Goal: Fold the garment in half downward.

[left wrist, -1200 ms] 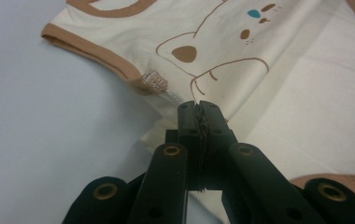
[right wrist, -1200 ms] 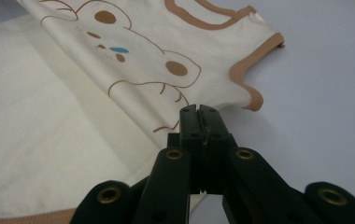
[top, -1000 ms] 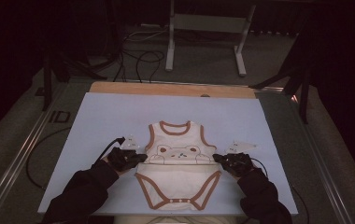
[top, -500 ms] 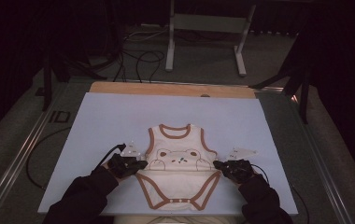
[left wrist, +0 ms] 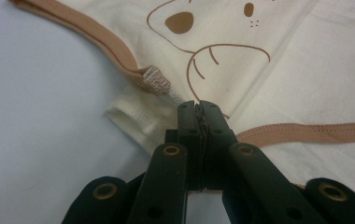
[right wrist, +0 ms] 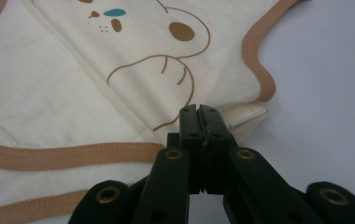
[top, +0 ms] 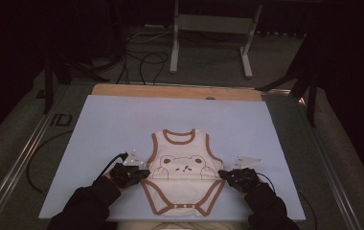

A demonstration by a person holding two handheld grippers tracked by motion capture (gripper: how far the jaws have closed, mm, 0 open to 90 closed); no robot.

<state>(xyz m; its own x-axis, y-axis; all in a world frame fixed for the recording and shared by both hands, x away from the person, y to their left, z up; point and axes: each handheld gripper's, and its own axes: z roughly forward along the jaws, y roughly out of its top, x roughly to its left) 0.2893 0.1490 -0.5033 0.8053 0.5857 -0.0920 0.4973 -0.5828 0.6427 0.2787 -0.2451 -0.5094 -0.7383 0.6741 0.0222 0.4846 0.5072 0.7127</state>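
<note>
You have one baby bodysuit (top: 185, 179) lying flat on the pale blue worktop (top: 108, 124), near the edge closest to you. It is soft cream cotton knit, sleeveless, with tan ribbed binding round the neck, the two armholes and the leg openings. A bear face is printed in brown outline on the chest, with a small teal mark by the nose. The lower half is folded up over the body, so the crotch flap with its small snaps points toward you. In the left gripper view you can see a raw, frayed seam end (left wrist: 156, 80) where the tan binding stops, and a rolled cream hem beside it.

You hold two tools, one in each hand, both in black gloves with dark sleeves coming in from the bottom of the high view. Your left tool (top: 142, 173) sits at the bodysuit's left side, at the fold line; its jaws are pressed together on the cream fabric (left wrist: 199, 109). Your right tool (top: 224, 175) mirrors it at the right side, jaws likewise clamped on the bodysuit's edge (right wrist: 199, 112). Both tools lie low and roughly level, pointing inward toward each other across the garment.
</note>
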